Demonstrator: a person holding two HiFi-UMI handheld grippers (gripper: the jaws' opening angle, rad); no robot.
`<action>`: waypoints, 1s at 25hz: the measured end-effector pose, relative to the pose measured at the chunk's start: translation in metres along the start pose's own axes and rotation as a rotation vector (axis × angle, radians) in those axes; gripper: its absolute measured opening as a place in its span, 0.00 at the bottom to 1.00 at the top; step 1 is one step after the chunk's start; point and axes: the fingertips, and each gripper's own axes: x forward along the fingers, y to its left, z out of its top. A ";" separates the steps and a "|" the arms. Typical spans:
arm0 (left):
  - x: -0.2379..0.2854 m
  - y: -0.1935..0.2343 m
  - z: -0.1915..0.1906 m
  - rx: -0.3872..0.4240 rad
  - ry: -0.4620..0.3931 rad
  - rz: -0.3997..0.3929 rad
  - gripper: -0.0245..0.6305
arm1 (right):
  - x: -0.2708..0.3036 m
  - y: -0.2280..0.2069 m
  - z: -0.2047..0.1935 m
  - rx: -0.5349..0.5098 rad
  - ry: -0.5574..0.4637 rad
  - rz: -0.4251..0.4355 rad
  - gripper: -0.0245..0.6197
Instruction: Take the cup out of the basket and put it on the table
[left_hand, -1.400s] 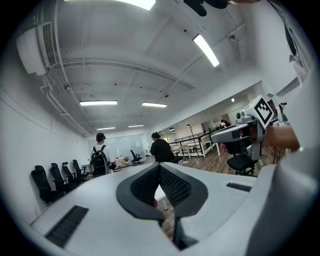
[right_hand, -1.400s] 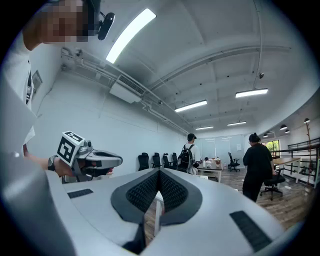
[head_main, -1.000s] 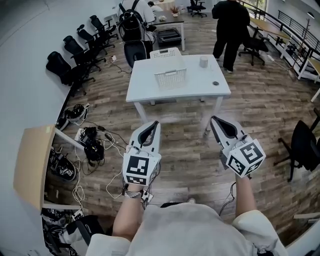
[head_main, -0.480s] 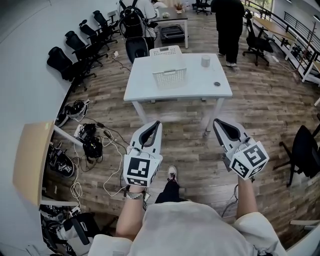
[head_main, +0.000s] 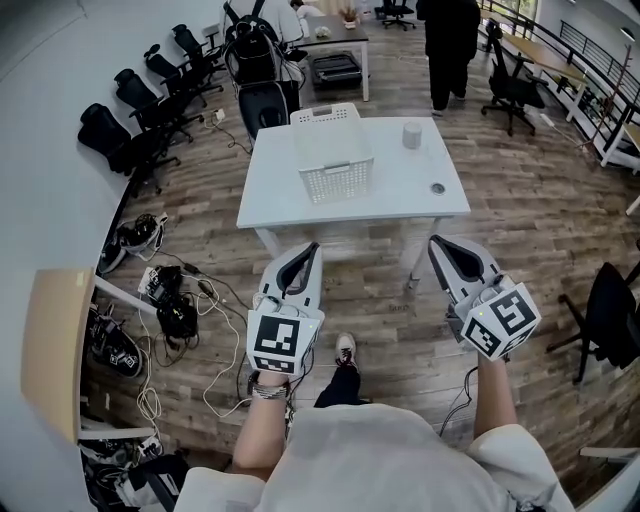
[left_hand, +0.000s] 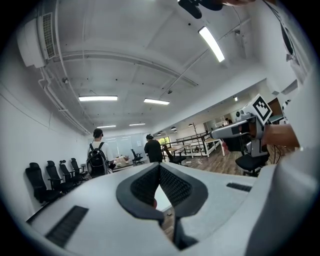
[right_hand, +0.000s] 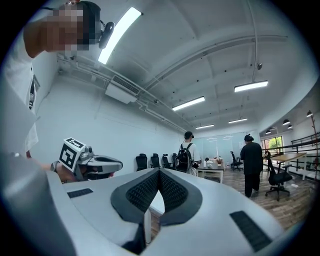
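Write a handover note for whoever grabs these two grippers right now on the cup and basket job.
Left tongs: shut, empty. Right tongs: shut, empty. Both are held over the floor, short of the table.
The white basket stands on the table; its inside can't be seen from here. A pale cup stands on the tabletop to the right of the basket, apart from it.
Done: that cup may already be the one taken out.
Left: step up, check the basket, lift out any cup inside.

White table (head_main: 290, 205), white basket (head_main: 334, 165) on it, grey cup (head_main: 412, 135) standing apart, small dark disc (head_main: 437, 188) near one edge.
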 end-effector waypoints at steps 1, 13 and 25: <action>0.011 0.010 -0.001 -0.001 -0.001 -0.004 0.04 | 0.013 -0.007 0.001 0.004 0.000 -0.001 0.06; 0.131 0.112 -0.020 0.004 0.013 -0.057 0.04 | 0.152 -0.078 -0.003 0.053 -0.004 -0.003 0.06; 0.215 0.157 -0.047 -0.011 0.041 -0.133 0.04 | 0.226 -0.131 -0.017 0.059 -0.006 -0.066 0.06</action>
